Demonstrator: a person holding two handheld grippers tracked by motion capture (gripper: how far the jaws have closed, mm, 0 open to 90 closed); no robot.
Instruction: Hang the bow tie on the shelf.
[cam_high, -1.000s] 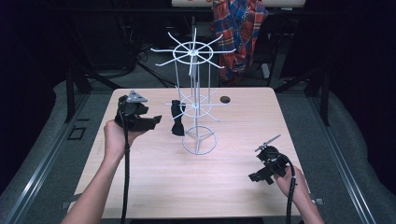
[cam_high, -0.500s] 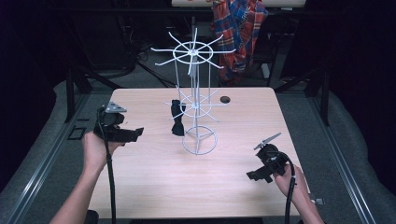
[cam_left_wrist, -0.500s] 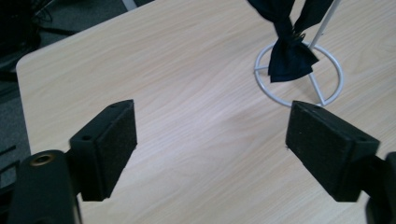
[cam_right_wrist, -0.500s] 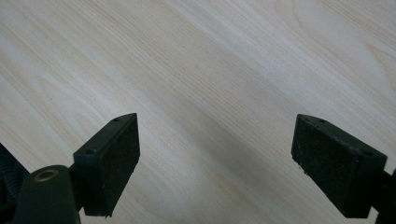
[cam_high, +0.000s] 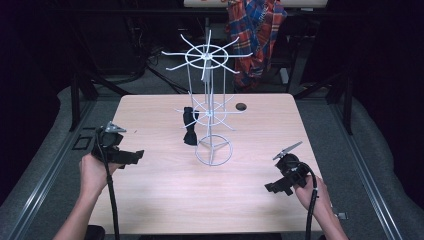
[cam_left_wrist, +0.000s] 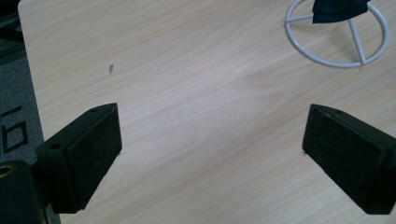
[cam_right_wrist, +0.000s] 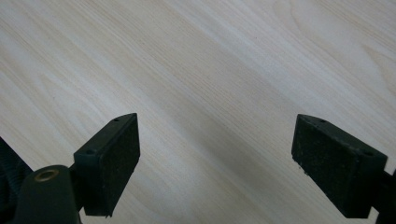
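A white wire rack (cam_high: 209, 107) with two tiers of spokes stands mid-table on a ring base (cam_left_wrist: 337, 33). A black cloth item (cam_high: 189, 126) hangs from a lower spoke on its left side; its lower end (cam_left_wrist: 338, 10) shows above the ring. My left gripper (cam_high: 134, 157) hovers low over the table's left edge, well left of the rack. Its jaws have just been opening and stand wide with only bare wood between them (cam_left_wrist: 212, 154). My right gripper (cam_high: 272, 188) rests near the front right, open over bare tabletop (cam_right_wrist: 215, 163).
A small dark round object (cam_high: 241, 106) lies on the wooden table (cam_high: 165, 200) behind the rack's right side. A plaid cloth (cam_high: 255, 35) hangs on dark stands beyond the far edge. Grey floor and a rail (cam_high: 45, 175) run along the left.
My left gripper has drawn back leftward and down from beside the hanging black item to the table's left edge, with its jaws wider apart. The right gripper has stayed put.
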